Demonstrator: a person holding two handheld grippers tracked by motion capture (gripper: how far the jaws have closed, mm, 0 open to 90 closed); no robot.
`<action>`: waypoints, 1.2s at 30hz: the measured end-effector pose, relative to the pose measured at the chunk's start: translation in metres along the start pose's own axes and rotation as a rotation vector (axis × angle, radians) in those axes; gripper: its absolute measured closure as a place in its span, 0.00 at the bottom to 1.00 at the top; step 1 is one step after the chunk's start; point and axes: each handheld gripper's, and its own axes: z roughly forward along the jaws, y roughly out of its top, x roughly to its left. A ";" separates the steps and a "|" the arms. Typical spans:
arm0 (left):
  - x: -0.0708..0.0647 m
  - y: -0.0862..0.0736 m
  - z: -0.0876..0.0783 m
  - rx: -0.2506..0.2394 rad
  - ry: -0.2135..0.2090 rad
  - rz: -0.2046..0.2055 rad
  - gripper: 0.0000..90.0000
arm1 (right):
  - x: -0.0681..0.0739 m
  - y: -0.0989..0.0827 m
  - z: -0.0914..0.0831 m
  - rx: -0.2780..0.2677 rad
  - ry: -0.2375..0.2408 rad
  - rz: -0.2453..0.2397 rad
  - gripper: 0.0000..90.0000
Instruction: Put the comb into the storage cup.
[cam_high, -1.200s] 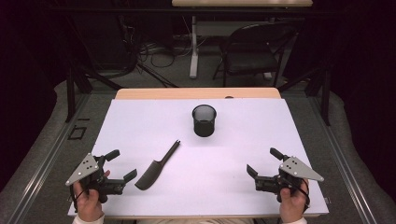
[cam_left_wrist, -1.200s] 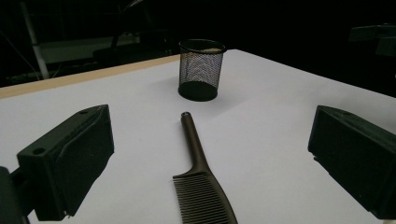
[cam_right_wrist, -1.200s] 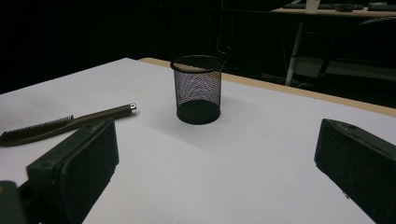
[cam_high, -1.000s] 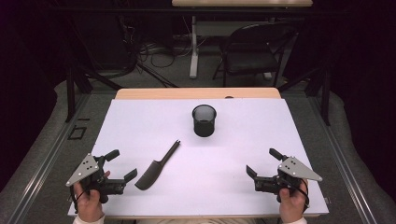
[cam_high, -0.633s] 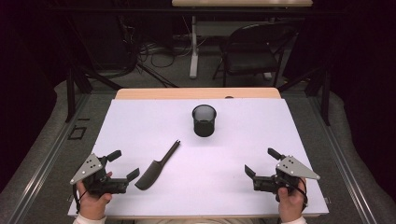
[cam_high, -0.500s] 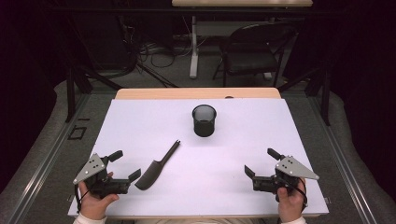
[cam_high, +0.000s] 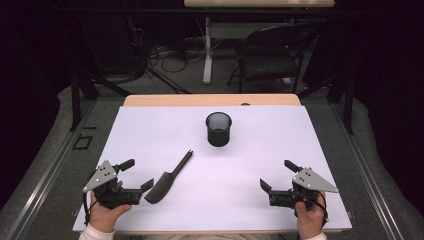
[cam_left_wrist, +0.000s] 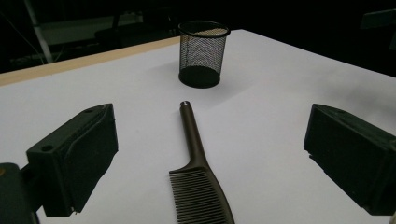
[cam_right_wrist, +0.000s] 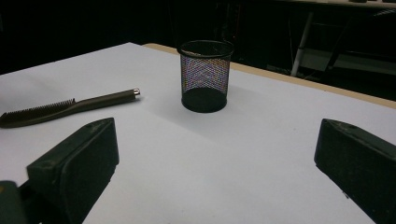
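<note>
So the comb is lying flat on the white surface, and I'll use the black mesh cup as the reference point for everything. The comb sits on the near-left side of the cup, well apart from it, with its handle tip aimed roughly back toward the cup and its toothed end pointing away, toward the person's edge.

The left gripper is further out from the cup than the comb, right at the comb's toothed end. Its fingers are spread wide, and in the left gripper view the comb runs straight up the middle between them toward the cup, not touched by either one. One finger looks just beside the toothed end from above, though I can't tell whether it actually makes contact.

The right gripper is on the cup's near-right side, well apart from it and from the comb. Its fingers are wide too, holding nothing, and its view has the cup straight ahead with the comb off to the cup's left.
</note>
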 end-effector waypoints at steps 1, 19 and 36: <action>0.001 0.002 0.001 0.003 -0.001 -0.004 0.04 | 0.000 0.000 0.000 0.000 0.000 0.001 0.00; 0.008 0.036 0.014 0.068 0.041 -0.071 0.32 | -0.003 -0.002 0.005 0.010 0.005 0.011 0.00; 0.013 0.060 0.032 0.101 0.076 -0.111 0.52 | -0.005 -0.004 0.007 0.021 0.006 0.009 0.01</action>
